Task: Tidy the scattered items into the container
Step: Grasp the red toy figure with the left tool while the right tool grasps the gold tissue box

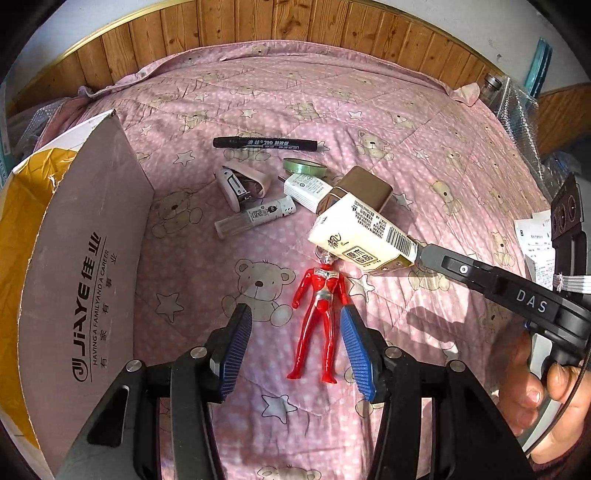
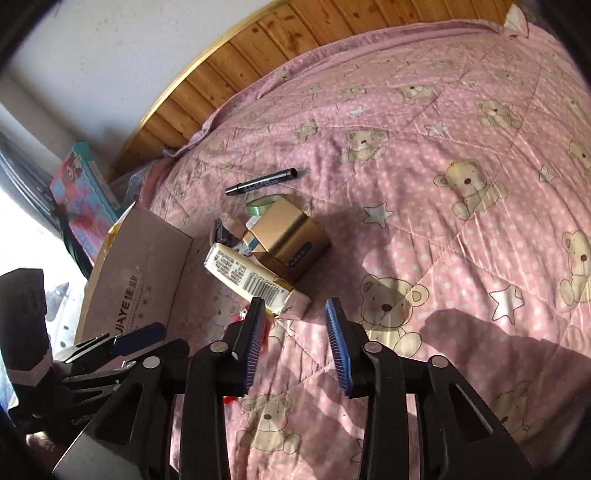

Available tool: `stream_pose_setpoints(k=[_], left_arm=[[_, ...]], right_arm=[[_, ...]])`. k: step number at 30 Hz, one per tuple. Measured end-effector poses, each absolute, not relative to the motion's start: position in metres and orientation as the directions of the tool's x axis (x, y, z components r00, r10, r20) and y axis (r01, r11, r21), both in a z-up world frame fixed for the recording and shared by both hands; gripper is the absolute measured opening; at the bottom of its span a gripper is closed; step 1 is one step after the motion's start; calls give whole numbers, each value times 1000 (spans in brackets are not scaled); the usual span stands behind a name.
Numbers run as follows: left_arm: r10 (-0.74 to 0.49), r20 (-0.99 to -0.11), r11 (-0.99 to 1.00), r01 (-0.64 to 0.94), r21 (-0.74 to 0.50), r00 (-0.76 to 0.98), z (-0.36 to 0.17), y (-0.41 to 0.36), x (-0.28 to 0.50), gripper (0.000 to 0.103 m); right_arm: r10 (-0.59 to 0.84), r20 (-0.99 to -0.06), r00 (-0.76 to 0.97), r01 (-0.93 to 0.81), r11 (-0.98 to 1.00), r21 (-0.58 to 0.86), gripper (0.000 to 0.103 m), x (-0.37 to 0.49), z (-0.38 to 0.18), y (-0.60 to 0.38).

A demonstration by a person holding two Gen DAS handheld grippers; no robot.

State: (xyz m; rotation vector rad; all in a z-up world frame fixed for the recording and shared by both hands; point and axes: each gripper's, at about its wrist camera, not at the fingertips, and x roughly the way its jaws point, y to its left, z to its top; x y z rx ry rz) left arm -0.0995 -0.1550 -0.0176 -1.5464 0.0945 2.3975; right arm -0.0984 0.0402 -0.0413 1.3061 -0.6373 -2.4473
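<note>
Left tool (image 1: 295,347) gaping wide over red figure (image 1: 319,317) at frame centre; right tool (image 2: 295,345) spread, empty, nearing cream carton (image 2: 255,284); box (image 1: 85,295) reading "JIAYE" sitting left, marker (image 1: 265,143) "700" lying upper centre

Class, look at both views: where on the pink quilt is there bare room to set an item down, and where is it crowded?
Free: the quilt between the black marker and the wooden headboard, and the strip between the cardboard box and the red figure. Crowded: the cluster of stapler, lighter, tape roll and cartons mid-bed.
</note>
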Motion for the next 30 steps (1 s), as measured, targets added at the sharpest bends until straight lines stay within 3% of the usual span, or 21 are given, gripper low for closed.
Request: stream_pose_setpoints(k=[2, 7, 10, 11, 14, 21, 22, 27, 30], left_arm=[[203, -900, -957, -271, -100, -385, -18, -155, -101, 52], [217, -897, -954, -280, -111, -385, -20, -154, -103, 52], [232, -898, -948, -293, -122, -375, -25, -149, -104, 55], [234, -899, -947, -296, -124, -370, -27, -147, -104, 55], [251, -903, -941, -306, -144, -349, -37, -141, -107, 55], [272, -917, -938, -291, -186, -293, -67, -136, -117, 55], [276, -921, -936, -294, -193, -274, -74, -134, -118, 55], [200, -923, -939, -332, -86, -329, -77, -121, -112, 48], [183, -923, -940, -335, -63, -339, -74, -120, -110, 47]], right_arm=[[-430, -713, -554, 123, -889, 440, 50, -98, -35, 25], [-330, -745, -580, 201, -944, 262, 52, -111, -38, 0], [-362, -735, -574, 213, -932, 293, 51, -119, -44, 0], [-374, -732, -570, 206, -927, 313, 42, -120, -46, 3], [-405, -734, -545, 186, -912, 365, 27, -117, -46, 12], [-414, -746, -521, 121, -901, 416, 26, -92, -47, 34], [-419, -744, -521, 129, -900, 416, 30, -90, -48, 34], [-394, -759, -518, 139, -915, 379, 36, -96, -61, 24], [-426, -762, -488, 122, -897, 424, 29, -96, -69, 26]])
